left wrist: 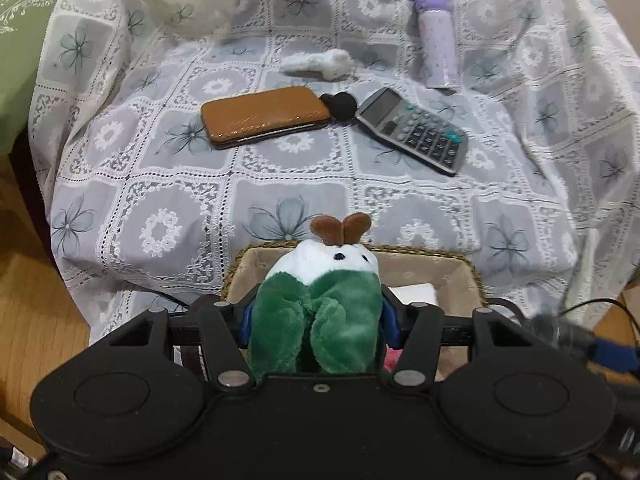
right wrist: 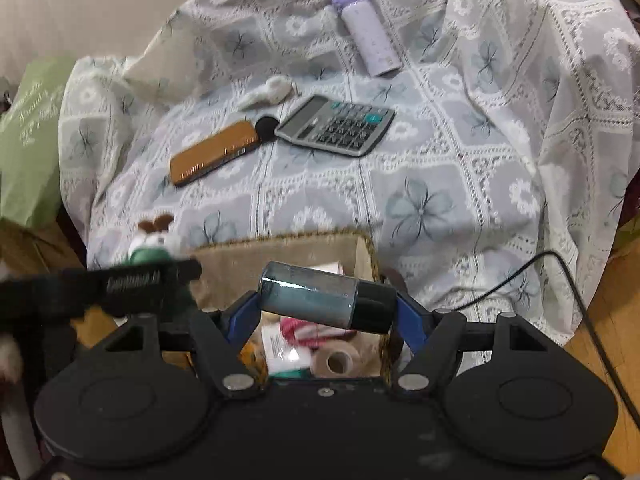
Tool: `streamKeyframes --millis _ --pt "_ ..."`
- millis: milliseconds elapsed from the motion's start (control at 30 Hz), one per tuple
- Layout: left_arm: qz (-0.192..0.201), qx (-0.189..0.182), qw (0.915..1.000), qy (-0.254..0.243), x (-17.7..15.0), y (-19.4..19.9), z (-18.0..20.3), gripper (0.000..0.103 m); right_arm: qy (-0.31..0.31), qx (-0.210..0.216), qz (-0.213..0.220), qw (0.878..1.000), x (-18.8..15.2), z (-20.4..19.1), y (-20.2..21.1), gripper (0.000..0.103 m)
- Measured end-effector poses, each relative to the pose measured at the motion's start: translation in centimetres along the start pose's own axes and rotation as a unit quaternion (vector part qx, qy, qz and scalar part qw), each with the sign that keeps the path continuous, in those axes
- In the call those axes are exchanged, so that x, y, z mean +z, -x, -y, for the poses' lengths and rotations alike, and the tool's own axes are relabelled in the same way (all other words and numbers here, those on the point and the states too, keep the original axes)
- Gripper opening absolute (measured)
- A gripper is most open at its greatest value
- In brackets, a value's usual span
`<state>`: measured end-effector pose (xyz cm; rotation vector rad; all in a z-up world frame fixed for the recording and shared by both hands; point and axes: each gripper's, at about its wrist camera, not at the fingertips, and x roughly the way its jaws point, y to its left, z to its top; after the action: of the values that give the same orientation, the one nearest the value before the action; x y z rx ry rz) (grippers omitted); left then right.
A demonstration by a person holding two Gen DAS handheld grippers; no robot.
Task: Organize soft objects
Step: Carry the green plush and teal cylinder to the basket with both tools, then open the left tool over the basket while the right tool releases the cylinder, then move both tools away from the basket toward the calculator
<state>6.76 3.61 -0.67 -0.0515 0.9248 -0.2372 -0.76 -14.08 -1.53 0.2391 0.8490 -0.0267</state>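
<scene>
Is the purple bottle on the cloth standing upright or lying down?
Lying down: the purple bottle rests lengthwise on the lace cloth, cap pointing away from the calculator.

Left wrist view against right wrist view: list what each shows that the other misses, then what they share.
Only the left wrist view shows the plush toy's green body clamped in the left gripper. Only the right wrist view shows the right gripper clamped on a dark bottle and the tape roll inside the basket. Both show the calculator, brown case, purple bottle and white fluffy item on the lace cloth.
</scene>
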Motion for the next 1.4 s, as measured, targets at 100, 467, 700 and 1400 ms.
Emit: streamKeyframes --millis 100,467,700,1400 --pt "-0.005 0.016 0.9998 0.009 0.1 -0.8 -0.2 0.062 0.0 -0.004 -0.011 1.0 -0.7 0.1 -0.5 0.071" --pt "0.028 0.033 0.9989 0.02 -1.3 0.5 -0.4 0.077 0.007 0.002 -0.019 1.0 -0.9 0.2 -0.7 0.071" --pt "0.034 0.069 0.9964 0.036 -3.5 1.8 -0.7 0.078 0.018 0.006 -0.028 0.999 -0.9 0.0 -0.9 0.072" --pt "0.006 0.078 0.9965 0.03 -4.8 1.8 -1.3 0.078 0.035 0.011 -0.035 0.999 -0.7 -0.3 -0.9 0.073"
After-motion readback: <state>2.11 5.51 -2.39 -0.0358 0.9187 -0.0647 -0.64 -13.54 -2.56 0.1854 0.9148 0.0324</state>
